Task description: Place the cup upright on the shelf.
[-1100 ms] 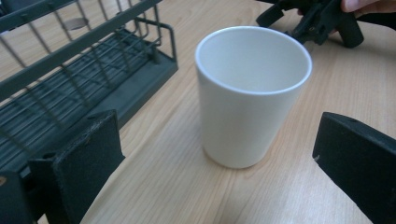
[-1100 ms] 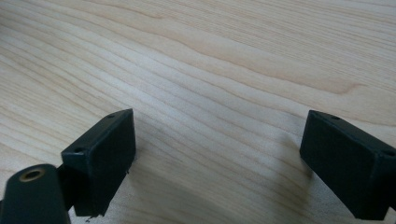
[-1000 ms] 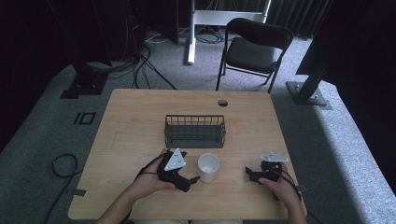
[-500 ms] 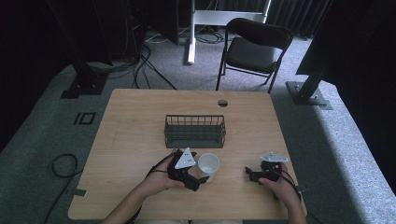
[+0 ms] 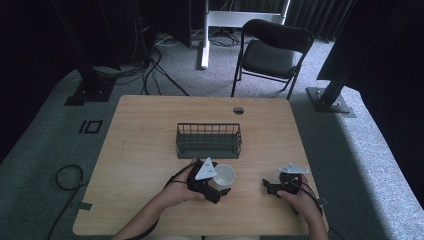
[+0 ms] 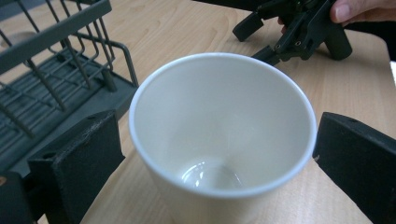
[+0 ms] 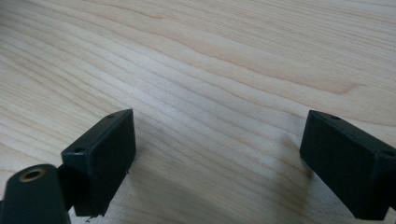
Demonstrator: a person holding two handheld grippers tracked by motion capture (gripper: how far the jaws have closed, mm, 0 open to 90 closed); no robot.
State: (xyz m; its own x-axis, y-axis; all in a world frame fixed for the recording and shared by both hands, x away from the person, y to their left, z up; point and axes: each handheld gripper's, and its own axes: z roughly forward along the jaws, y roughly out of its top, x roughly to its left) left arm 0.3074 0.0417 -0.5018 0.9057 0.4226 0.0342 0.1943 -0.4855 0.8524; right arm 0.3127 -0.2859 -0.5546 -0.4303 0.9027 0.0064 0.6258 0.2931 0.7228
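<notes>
A white empty cup [image 5: 224,174] [image 6: 219,135] stands upright on the wooden table [image 5: 135,150], just in front of the dark wire rack [image 5: 208,140] [image 6: 56,70]. My left gripper [image 5: 222,181] [image 6: 217,154] is open, one jaw on each side of the cup and close to its wall. My right gripper [image 5: 268,186] [image 7: 233,154] rests low over bare wood at the front right, open with nothing between its jaws. In the left gripper view the right gripper [image 6: 299,28] lies beyond the cup, held by a hand.
The rack stands mid-table, close behind the cup. A round cable hole [image 5: 238,110] sits near the table's far edge. A black folding chair [image 5: 272,52] stands beyond the table. Bare wood stretches to the left of the rack.
My left gripper has moved right and slightly forward, bringing its jaws around the cup. The cup and the right gripper have stayed in place.
</notes>
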